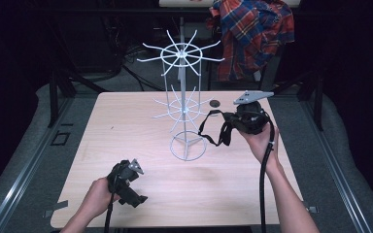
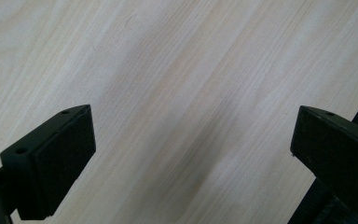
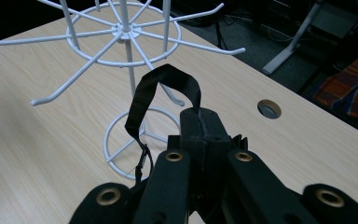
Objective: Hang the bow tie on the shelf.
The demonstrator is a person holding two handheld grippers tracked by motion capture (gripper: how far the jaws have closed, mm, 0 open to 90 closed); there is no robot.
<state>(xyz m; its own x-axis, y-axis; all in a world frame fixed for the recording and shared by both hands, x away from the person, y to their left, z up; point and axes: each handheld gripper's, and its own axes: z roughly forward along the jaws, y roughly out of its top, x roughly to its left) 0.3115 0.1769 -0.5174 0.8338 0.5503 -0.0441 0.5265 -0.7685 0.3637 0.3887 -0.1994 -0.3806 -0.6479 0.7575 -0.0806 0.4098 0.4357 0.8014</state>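
A white wire rack [image 1: 183,97] with two tiers of hook arms stands on a ring base at the middle of the wooden table [image 1: 116,131]. My right gripper [image 1: 229,124] hovers just right of the rack and is shut on a black strap [image 1: 212,130], which loops down toward the base. In the right gripper view the jaws [image 3: 200,122] meet on the strap [image 3: 168,77], which arches up before the rack [image 3: 121,32]. Held low near the front left of the table, my left gripper [image 1: 126,187] is open, and bare wood lies between its jaws [image 2: 191,154].
A plaid shirt [image 1: 252,34] hangs over a stand behind the table's far right. A round cable hole [image 1: 215,103] is in the tabletop behind the rack. Dark floor and metal frame legs surround the table. The table's edge lies close to the left gripper.
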